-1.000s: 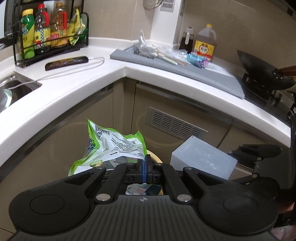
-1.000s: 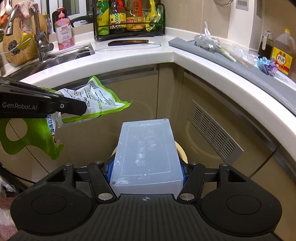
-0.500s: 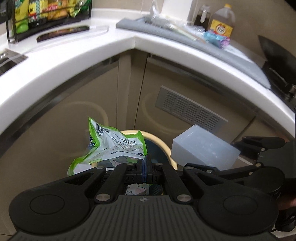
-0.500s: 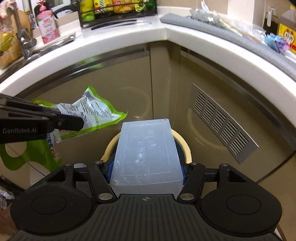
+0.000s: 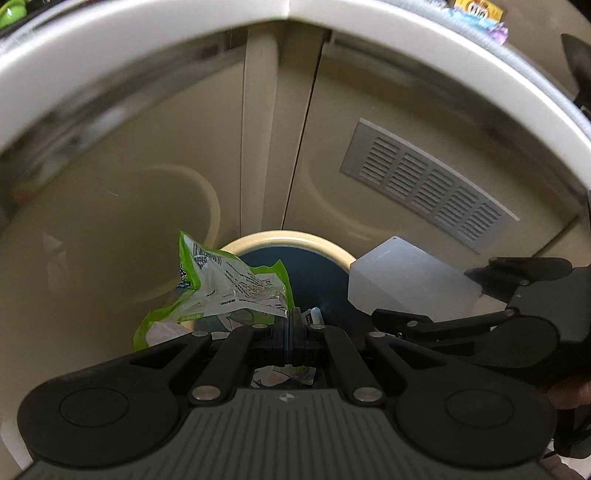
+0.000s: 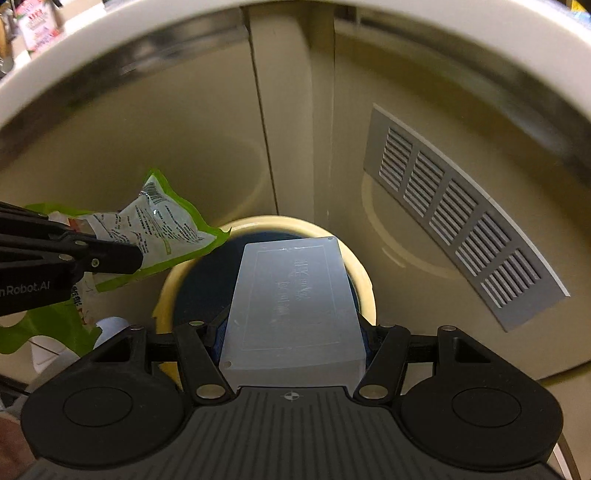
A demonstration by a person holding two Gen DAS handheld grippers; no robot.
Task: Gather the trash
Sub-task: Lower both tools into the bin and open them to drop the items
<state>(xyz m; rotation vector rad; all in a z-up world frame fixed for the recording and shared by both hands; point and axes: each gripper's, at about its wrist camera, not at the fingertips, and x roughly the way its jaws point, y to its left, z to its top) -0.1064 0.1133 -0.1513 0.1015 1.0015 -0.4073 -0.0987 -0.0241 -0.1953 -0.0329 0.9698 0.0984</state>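
My left gripper (image 5: 291, 334) is shut on a crumpled green and white snack bag (image 5: 225, 288), which hangs over the left rim of a round bin (image 5: 291, 238) with a cream rim and dark blue inside. In the right wrist view the same snack bag (image 6: 162, 225) sticks out of the left gripper (image 6: 136, 258) at the left. My right gripper (image 6: 291, 332) is shut on a translucent white plastic box (image 6: 295, 302), held flat above the bin (image 6: 266, 223). That plastic box (image 5: 402, 284) shows at the right in the left wrist view, over the bin's right edge.
Beige corner cabinet doors (image 6: 184, 147) stand behind the bin, with a grey vent grille (image 6: 461, 221) on the right door. The white countertop edge (image 5: 184, 33) arches overhead. Some trash (image 5: 284, 374) lies inside the bin under my left gripper.
Both grippers have dropped from counter height down toward the bin, still holding the bag and the box. The countertop has slid up out of view and the bin's opening now fills more of both views.
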